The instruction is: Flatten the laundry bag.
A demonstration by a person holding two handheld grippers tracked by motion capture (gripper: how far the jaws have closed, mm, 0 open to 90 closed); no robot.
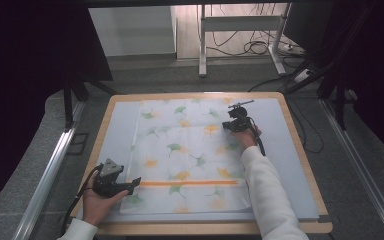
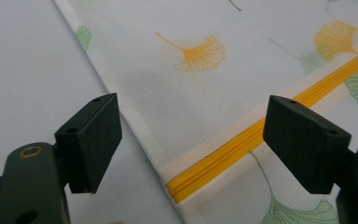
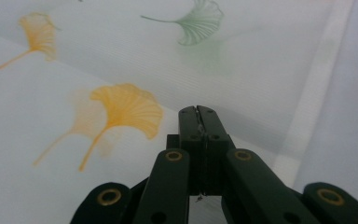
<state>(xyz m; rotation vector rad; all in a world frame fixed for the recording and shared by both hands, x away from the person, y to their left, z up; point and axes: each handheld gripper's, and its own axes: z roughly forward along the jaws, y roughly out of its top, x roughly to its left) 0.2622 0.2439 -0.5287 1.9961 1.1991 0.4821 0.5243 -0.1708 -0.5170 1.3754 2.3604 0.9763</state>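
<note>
A white cloth bag point(image 1: 185, 150) printed with green and orange ginkgo leaves lies flat on a pale blue mat point(image 1: 285, 150). An orange zipper point(image 1: 190, 183) runs across its near part. My left gripper point(image 1: 135, 182) rests at the bag's near left edge and is open. In the left gripper view its jaws point(image 2: 193, 126) stand wide on either side of the zipper's end point(image 2: 242, 140), with no pad touching the cloth point(image 2: 168, 79). My right gripper point(image 1: 228, 125) is low over the bag's far right part. Its jaws point(image 3: 199, 112) are shut, with nothing clearly between them, above the cloth point(image 3: 121, 60).
The mat covers a wooden table point(image 1: 300, 145) whose rim shows all round. Bare mat point(image 3: 354, 93) lies right of the bag and bare mat point(image 2: 28, 70) lies left of it. Beyond the table are a desk frame point(image 1: 202, 45), floor cables point(image 1: 255, 47) and metal rails point(image 1: 50, 170).
</note>
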